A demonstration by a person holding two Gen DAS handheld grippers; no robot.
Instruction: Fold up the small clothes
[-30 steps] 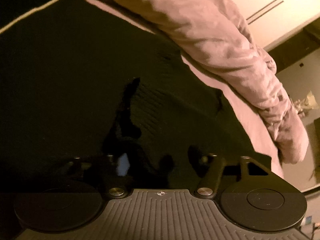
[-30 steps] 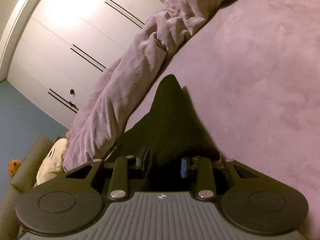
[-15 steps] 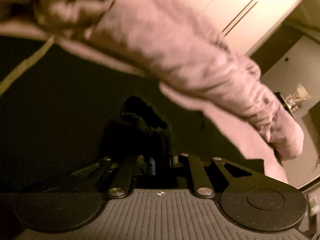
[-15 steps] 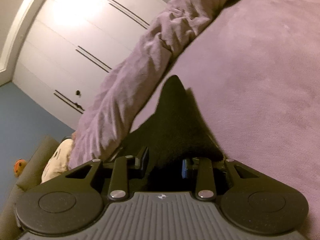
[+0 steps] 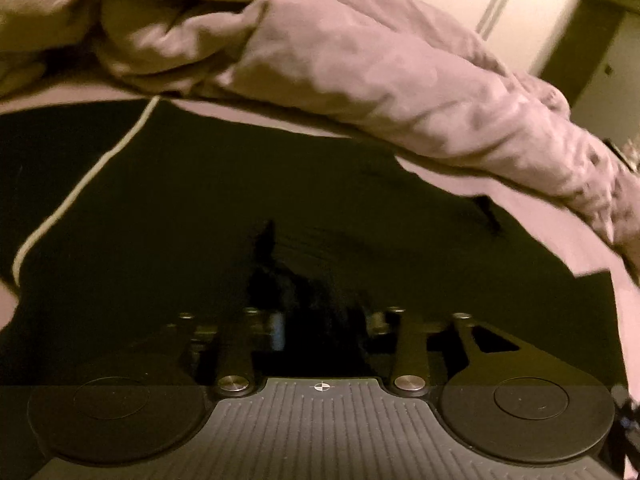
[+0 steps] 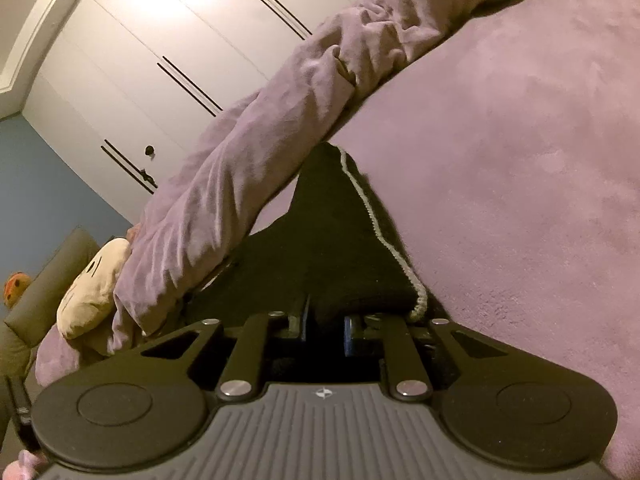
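Note:
A black garment (image 5: 200, 208) with a thin white stripe lies spread on the purple bed (image 6: 520, 160). In the left wrist view my left gripper (image 5: 324, 324) has its fingers parted around a raised bunch of the black fabric; the dark hides whether the pads touch it. In the right wrist view my right gripper (image 6: 325, 322) is shut on a folded corner of the black garment (image 6: 332, 240), whose white-striped edge runs along the right side and lies on the bed.
A rumpled purple duvet (image 5: 360, 60) is heaped along the far side of the bed, also in the right wrist view (image 6: 248, 152). White wardrobe doors (image 6: 160, 48) stand behind. A cream plush pillow (image 6: 92, 280) and a grey sofa (image 6: 44, 292) are at the left.
The left gripper's fingers closed on the fabric bunch half a second ago and now stand wider apart. The right gripper's held corner has turned, so the white stripe now shows.

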